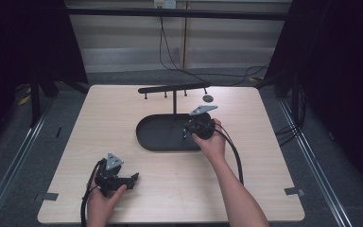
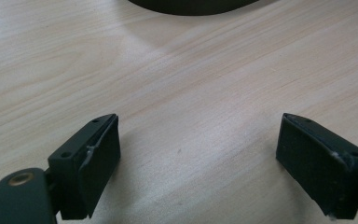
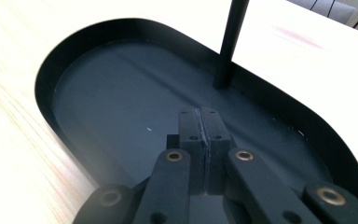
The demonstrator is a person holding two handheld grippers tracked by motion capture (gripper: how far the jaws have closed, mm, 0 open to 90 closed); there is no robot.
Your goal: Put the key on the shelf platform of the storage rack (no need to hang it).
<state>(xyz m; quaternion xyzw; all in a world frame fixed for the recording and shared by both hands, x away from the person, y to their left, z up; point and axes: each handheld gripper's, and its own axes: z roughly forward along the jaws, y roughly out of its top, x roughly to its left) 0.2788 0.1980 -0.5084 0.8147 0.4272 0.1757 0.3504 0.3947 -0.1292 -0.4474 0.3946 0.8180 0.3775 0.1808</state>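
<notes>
While your right gripper [image 3: 200, 122] hangs low over the black oval tray [image 1: 144, 137], its two jaws are pressed fully together with nothing between them, and in the right gripper view the closed tips point at the bare floor of that tray, near the foot of the upright post [image 3: 230, 44]. This tray is the base of a small black stand, which sits toward the far middle of the wooden table [image 1: 260, 156]; the post rises from the tray's far side and carries a long crossbar [image 1: 172, 88] with short pegs hanging under it. No object lies in the tray as far as I can see, and a small dark round thing [image 1: 208, 98] rests on the table just behind the stand, too small to tell what it is. Your left gripper [image 2: 198, 154] waits near the front left of the table, its jaws wide apart over bare wood, holding nothing. I judge that you are at an empty-handed step at the tray: either just done there or about to start. If something must be picked up next, you need first to open the right jaws, lift clear of the tray rim, and keep away from the post and crossbar.
</notes>
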